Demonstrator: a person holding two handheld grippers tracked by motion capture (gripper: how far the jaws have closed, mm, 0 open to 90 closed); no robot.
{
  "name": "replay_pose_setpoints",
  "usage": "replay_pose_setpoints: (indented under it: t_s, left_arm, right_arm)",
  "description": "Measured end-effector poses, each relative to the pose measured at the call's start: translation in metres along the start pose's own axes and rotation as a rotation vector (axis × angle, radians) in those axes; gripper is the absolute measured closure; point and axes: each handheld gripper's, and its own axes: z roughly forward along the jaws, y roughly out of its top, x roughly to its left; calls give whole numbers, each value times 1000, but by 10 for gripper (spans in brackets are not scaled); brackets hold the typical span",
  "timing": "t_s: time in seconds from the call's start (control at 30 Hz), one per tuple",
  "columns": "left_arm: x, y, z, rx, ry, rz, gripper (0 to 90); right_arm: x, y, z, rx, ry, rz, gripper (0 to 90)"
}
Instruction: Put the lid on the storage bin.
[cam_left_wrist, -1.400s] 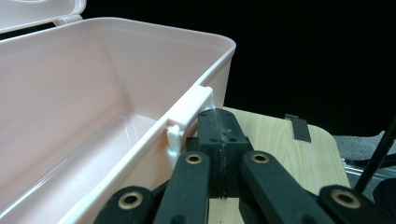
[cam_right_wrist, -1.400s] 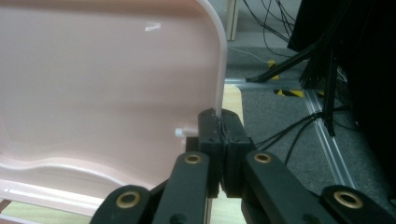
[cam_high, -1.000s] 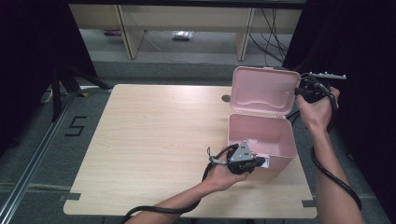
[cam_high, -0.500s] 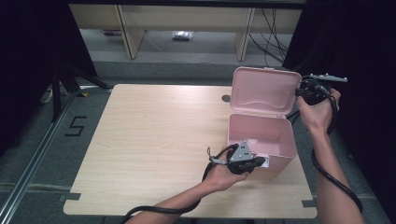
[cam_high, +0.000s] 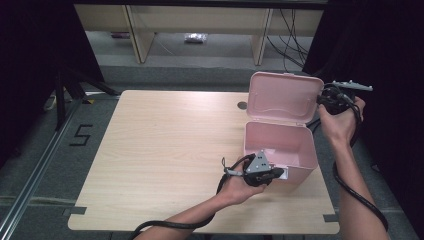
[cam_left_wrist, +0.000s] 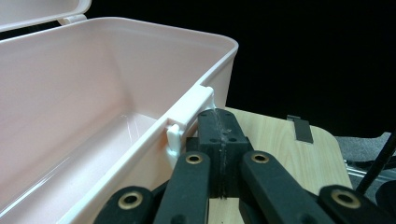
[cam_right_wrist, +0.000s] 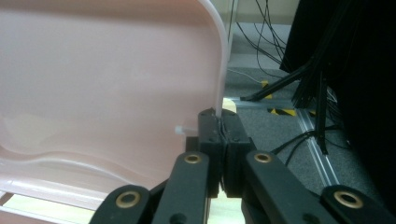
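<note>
A pink plastic box (cam_high: 300, 169) stands open at the table's right side, its lid (cam_high: 285, 97) swung upright behind it. My left gripper (cam_high: 280, 174) lies along the box's front wall. In the left gripper view its jaws (cam_left_wrist: 218, 116) are shut, tips pinched on the white latch (cam_left_wrist: 189, 109) at the rim, and the box (cam_left_wrist: 93, 84) looks hollow inside. My right gripper (cam_high: 321, 100) is held up at the lid's right edge. Seen from the right gripper view, that gripper (cam_right_wrist: 219, 119) is shut on the lid (cam_right_wrist: 107, 79) at its rim.
The wooden table (cam_high: 165, 145) has a round cable hole (cam_high: 242, 105) just left of the lid. Wooden shelving (cam_high: 200, 22) and cables lie beyond the far edge. A "5" marking (cam_high: 82, 135) is on the floor at left.
</note>
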Motion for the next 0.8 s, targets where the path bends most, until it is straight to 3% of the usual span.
replay_pose_setpoints:
  t_s: [0.07,0.13,0.8]
  left_arm:
    - [0,0,0,0,0,-1,900]
    - [0,0,0,0,-1,-3,900]
    - [0,0,0,0,1,-7,900]
  right_arm:
    - [0,-2,1,-39,-1,-1,898]
    - [0,-2,-1,-11,-7,-9,899]
    - [2,-8,-8,-46,-6,-16,898]
